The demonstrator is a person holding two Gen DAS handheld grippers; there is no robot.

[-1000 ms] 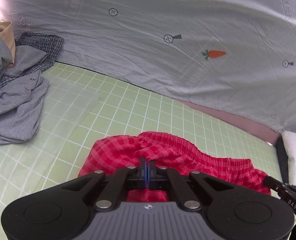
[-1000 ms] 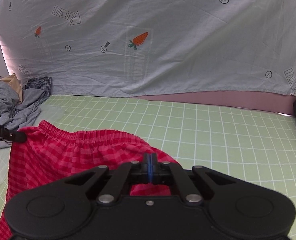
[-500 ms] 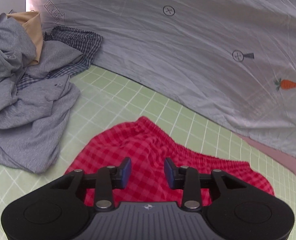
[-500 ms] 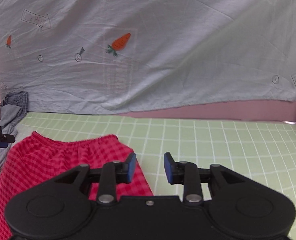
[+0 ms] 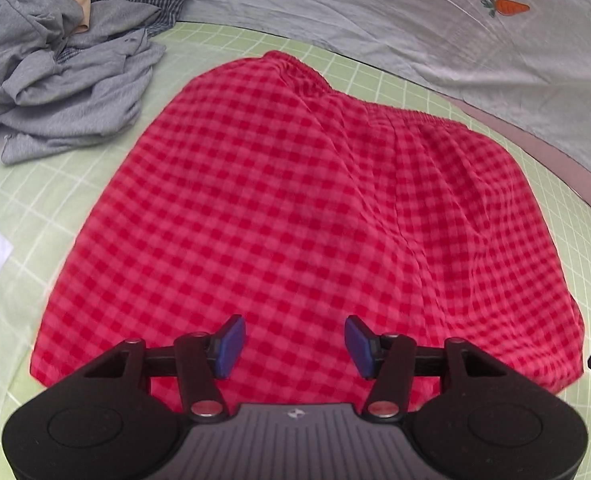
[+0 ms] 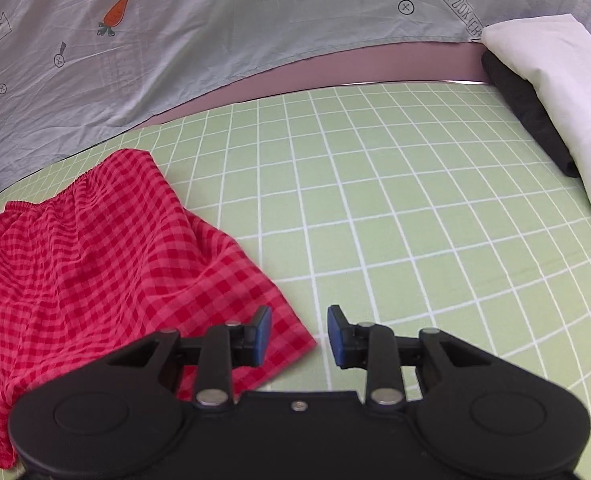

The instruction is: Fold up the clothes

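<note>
Green grid mat (image 6: 375, 208) everywhere; red checked shorts (image 5: 295, 208) lie waistband-far, right under my left tool (image 5: 291, 344), with the corner at my right tool (image 6: 298, 334). Both gape wide, empty.

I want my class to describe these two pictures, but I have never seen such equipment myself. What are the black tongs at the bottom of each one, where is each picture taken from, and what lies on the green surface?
There is no robot here: a person holds one pair of tongs in each hand, and a small wide-angle camera on each looks forward along its two fingers. One picture comes from the left tongs, the other from the right tongs. Both stand open and hold nothing.

On the green grid mat lie red checked shorts, spread fairly flat, waistband away from the cameras. To the left is a heap of grey clothes. At the far right are a folded white cloth on a dark one. A pale sheet with carrots hangs behind.
</note>
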